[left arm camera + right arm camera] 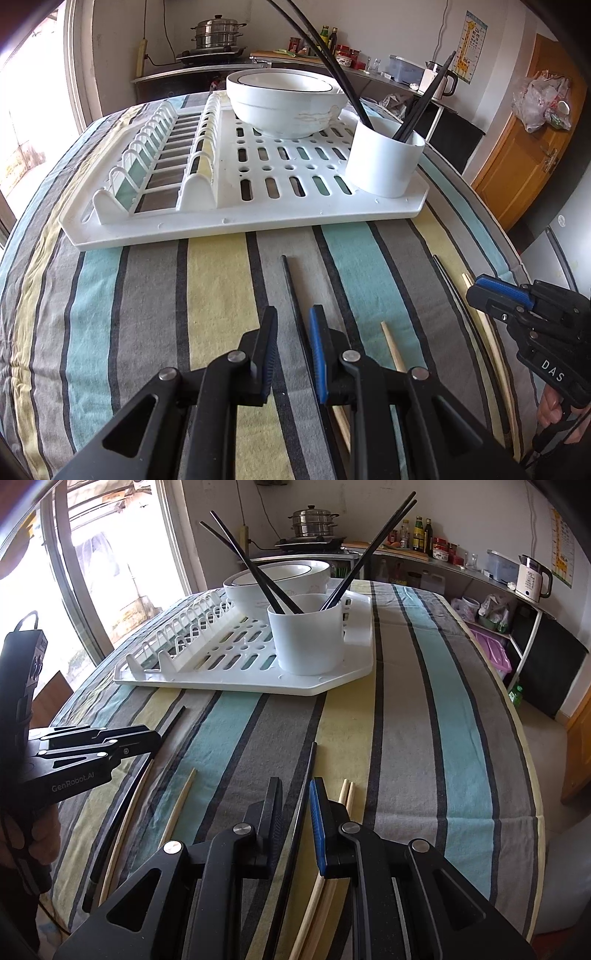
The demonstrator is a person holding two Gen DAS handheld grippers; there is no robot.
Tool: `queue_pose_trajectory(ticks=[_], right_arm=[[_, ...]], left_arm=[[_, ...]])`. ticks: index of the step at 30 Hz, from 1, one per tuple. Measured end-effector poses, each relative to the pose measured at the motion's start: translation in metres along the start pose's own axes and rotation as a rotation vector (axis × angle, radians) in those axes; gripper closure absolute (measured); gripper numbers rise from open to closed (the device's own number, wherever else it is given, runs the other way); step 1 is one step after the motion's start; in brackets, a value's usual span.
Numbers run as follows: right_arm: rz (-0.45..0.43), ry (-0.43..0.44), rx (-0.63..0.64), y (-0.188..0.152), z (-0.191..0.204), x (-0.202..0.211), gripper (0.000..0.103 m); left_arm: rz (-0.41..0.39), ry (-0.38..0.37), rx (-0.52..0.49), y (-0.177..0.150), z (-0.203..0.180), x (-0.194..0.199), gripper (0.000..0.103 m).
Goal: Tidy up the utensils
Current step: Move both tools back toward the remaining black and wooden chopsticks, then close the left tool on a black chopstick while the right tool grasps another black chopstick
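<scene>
Black and pale wooden chopsticks lie loose on the striped tablecloth. My left gripper (293,325) hangs low over one black chopstick (290,284), jaws open, the stick lying between the pads untouched. My right gripper (297,797) is open too, straddling another black chopstick (310,768); two wooden chopsticks (347,794) lie just right of it. Each gripper shows in the other's view: the right gripper (476,291) at the right, the left gripper (155,738) at the left. A white cup (384,162) (310,638) on the rack holds several black chopsticks.
A white dish rack (258,218) (240,683) fills the far half of the table, with stacked white bowls (284,107) (243,590) behind the cup. More wooden chopsticks (393,347) (181,805) lie between the grippers. A kitchen counter runs behind.
</scene>
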State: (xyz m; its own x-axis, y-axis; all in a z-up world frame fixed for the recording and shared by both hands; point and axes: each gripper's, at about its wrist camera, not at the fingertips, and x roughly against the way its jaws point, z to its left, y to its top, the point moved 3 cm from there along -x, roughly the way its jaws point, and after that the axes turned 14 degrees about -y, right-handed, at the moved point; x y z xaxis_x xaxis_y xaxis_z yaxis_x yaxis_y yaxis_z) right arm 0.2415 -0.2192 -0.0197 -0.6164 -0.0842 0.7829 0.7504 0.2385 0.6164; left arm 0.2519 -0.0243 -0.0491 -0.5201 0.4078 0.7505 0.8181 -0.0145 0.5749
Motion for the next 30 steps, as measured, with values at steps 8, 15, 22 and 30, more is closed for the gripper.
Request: queue_pose_trajectory(ticks=[8, 15, 22, 30], right_arm=[[0.035, -0.024, 0.019, 0.003, 0.005, -0.012, 0.088], [0.053, -0.061, 0.048, 0.002, 0.01, -0.018, 0.091], [0.06, -0.058, 0.058, 0.003, 0.013, -0.019, 0.097], [0.044, -0.008, 0.018, 0.006, 0.011, -0.013, 0.098]], left_arm=[[0.015, 0.019, -0.008, 0.001, -0.002, -0.007, 0.084], [0.009, 0.048, -0.024, -0.001, -0.005, -0.008, 0.084], [0.031, 0.068, -0.061, 0.0, -0.008, -0.01, 0.092], [0.028, 0.05, -0.059, 0.003, -0.006, -0.01, 0.097]])
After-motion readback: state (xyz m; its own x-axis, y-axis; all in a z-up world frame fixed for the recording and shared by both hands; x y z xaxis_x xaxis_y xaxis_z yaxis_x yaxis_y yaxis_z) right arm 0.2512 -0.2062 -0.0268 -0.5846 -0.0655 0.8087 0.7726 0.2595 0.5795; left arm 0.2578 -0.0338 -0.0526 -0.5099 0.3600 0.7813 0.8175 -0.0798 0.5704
